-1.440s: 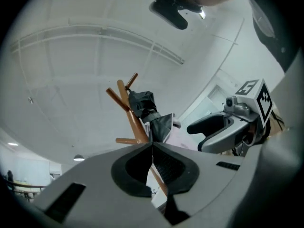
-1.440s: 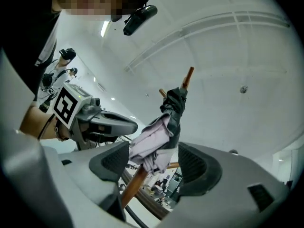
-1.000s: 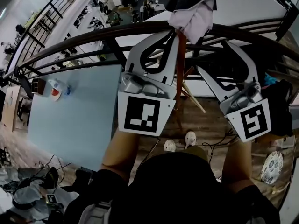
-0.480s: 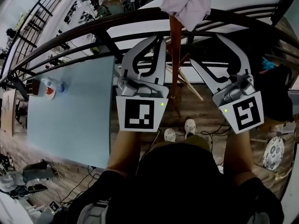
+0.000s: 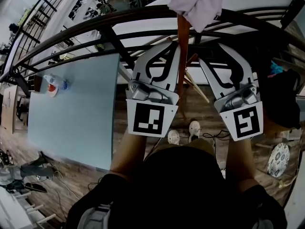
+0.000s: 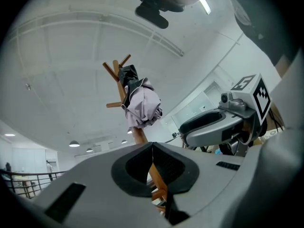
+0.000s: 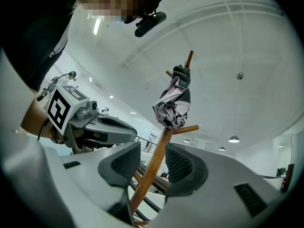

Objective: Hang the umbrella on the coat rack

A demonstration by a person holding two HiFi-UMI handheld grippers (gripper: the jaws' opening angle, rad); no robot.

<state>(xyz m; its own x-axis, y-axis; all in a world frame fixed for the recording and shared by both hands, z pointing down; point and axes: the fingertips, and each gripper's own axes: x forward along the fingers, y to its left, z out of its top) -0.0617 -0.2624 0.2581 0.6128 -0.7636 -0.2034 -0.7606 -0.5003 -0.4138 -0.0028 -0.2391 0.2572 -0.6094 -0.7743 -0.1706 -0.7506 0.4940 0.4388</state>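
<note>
A folded lavender-grey umbrella (image 5: 198, 1) with a black end hangs near the top of the wooden coat rack (image 5: 181, 37). It is apart from both grippers. The rack's pole runs down between them in the head view. My left gripper (image 5: 169, 46) sits left of the pole, shut, pads together on nothing (image 6: 152, 146). My right gripper (image 5: 213, 54) is to the right of the pole and open. Its jaws have just been closing, with nothing between them (image 7: 154, 163). The umbrella (image 7: 173, 103) and pole (image 7: 164, 139) show farther off through the gap. In the left gripper view the umbrella (image 6: 141, 106) hangs under the pegs.
A pale blue table (image 5: 71, 113) lies at the left, with a small bottle and a cup (image 5: 53, 85) on its far corner. A dark curved railing (image 5: 95, 27) runs behind the rack. A black bag (image 5: 281, 99) and a patterned plate (image 5: 279, 159) are at the right.
Both grippers have sunk away from the hanging umbrella. The right gripper's jaws stand narrower than before. The left gripper stays shut.
</note>
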